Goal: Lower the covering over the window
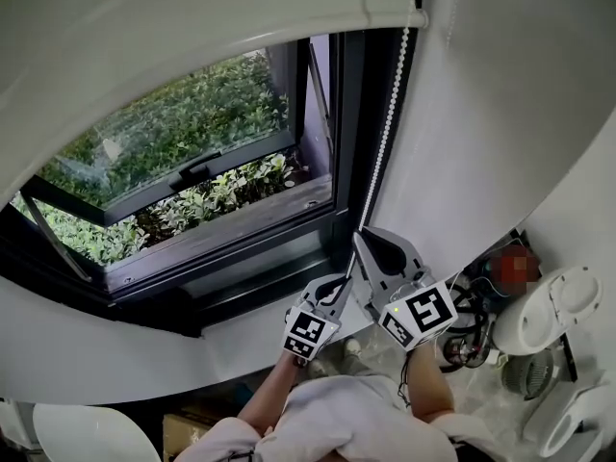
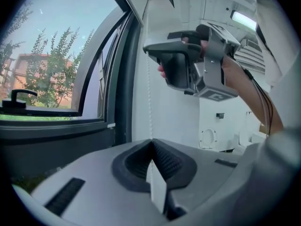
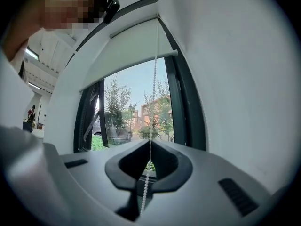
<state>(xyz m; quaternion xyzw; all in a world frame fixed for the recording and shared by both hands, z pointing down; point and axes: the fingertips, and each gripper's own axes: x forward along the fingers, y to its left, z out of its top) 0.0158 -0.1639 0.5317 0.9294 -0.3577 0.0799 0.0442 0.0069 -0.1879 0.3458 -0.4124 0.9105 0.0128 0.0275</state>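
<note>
The white roller blind [image 1: 192, 27] is rolled high above the dark-framed window; in the right gripper view the blind [image 3: 127, 51] covers only the top of the glass. Its white bead chain [image 1: 388, 133] hangs down the window's right side. My right gripper [image 1: 360, 236] is shut on this chain, which runs between its jaws [image 3: 150, 142] and on up as a taut chain [image 3: 154, 74]. Just below and to the left, my left gripper [image 1: 345, 279] is shut on the same chain [image 2: 149, 98], a white strand pinched at its tips [image 2: 152, 142]. The right gripper [image 2: 146, 48] shows above it.
The window sash [image 1: 192, 176] is tilted open over green bushes. A white wall [image 1: 500, 114] stands close to the right of the chain. A white toilet [image 1: 549, 316] and cables lie at the lower right. The dark sill [image 1: 231, 239] runs below the glass.
</note>
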